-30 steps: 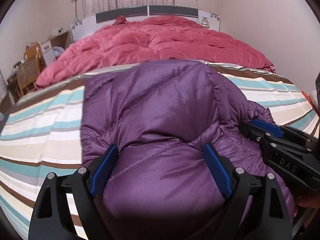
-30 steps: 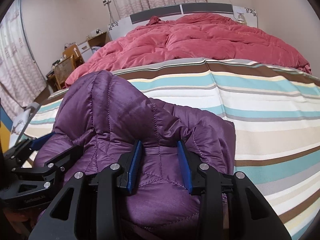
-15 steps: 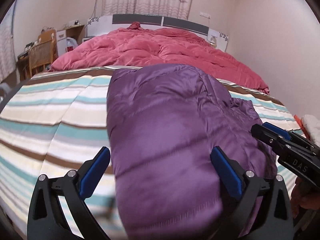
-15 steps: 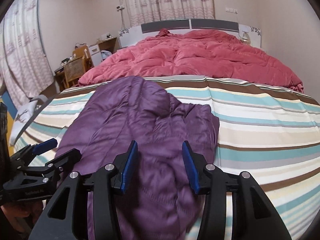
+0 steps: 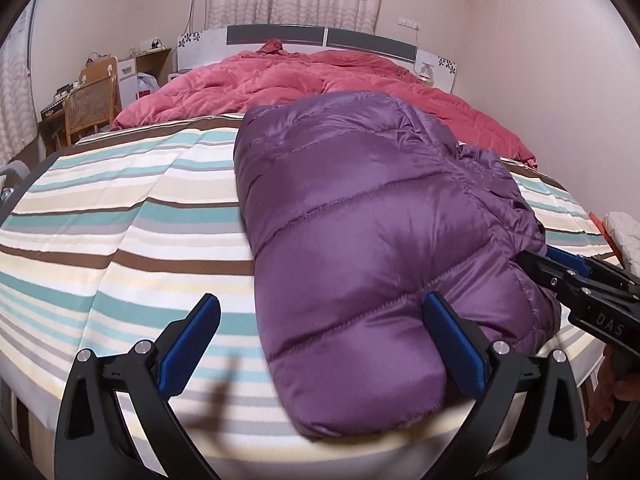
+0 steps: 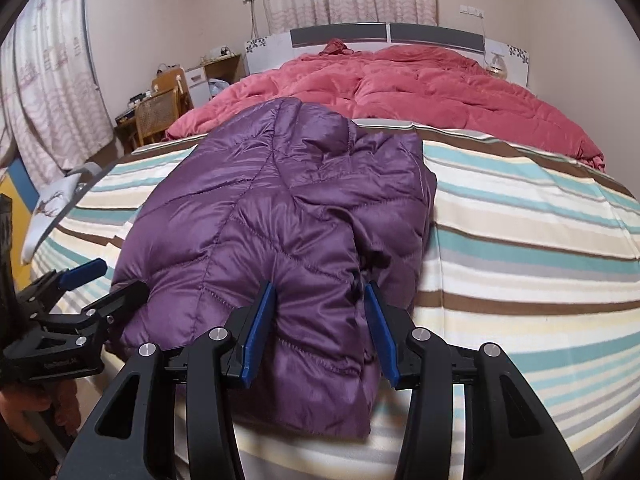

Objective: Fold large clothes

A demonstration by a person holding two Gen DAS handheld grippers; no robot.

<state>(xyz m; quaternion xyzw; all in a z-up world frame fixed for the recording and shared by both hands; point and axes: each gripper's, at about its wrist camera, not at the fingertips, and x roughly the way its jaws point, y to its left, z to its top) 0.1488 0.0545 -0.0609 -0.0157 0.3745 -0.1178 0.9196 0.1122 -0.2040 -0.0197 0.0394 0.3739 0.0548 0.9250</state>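
Nearest the camera, the left gripper (image 5: pixel 320 344) stood with its 2 fingers wide apart, the right-hand pad touching the near end of the purple down jacket (image 5: pixel 372 216) and the left-hand pad over bare striped bedsheet (image 5: pixel 132 216). 1 second earlier those fingers had been pressed into a raised bulge of padding; by this moment they had let go and drawn back toward the foot of the bed.

The right gripper (image 6: pixel 320 324) sat with its fingers apart as well, straddling a ridge of the jacket's near edge, seemingly without pinching it. It too had opened wider than 1 second before.

Beyond both tools, the jacket had dropped from a lifted hump into a flat, folded bundle lying lengthwise on the sheet near the bed's foot, a looser layer showing along its right side. That suggested the fold was laid down and released, with perhaps only smoothing left.

Farther back lay the red duvet (image 5: pixel 320 76) and the headboard (image 6: pixel 384 34).
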